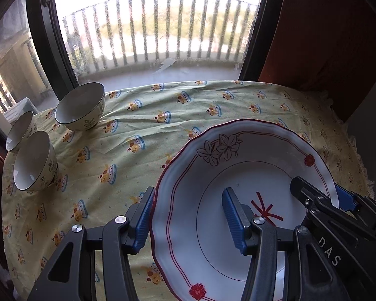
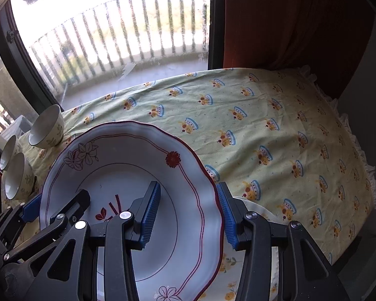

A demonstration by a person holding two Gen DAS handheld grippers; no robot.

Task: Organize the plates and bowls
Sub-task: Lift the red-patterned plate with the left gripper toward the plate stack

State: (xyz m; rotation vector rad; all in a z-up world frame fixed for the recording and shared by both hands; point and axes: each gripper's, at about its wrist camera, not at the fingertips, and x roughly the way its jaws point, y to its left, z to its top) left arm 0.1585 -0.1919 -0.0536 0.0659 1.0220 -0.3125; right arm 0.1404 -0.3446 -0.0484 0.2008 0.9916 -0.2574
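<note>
Step in hand: two-handed carry of the red-trimmed plate (image 1: 238, 175). Left gripper (image 1: 188, 218) straddles its left rim, one blue pad outside the edge and one over the well; right gripper (image 2: 188, 210) does the same on the right rim. Both sets of fingers sit at a mid gap clamped on the rim, so each is holding the plate, not gaping. The plate looks lifted and tilted, clear of the cloth-covered counter (image 2: 275, 125), over its near edge. Below it, in the right wrist view, a second plate (image 2: 260, 213) with a yellow flower print peeks out; it seems to lie on the cloth, partly hidden. My read: the carry is mid-way and the next move needs both hands to travel together, keep the rim level so it can't slip from the pads, then lower onto the chosen stack spot before either side lets go. Uneven release would tip it. Count: plates 2 visible (one held, one under). Bowls (image 1: 80, 106) 3, grouped at the far left corner by the window (image 1: 150, 25), all tipped on their sides, well apart from the plate. Grippers 2.
</note>
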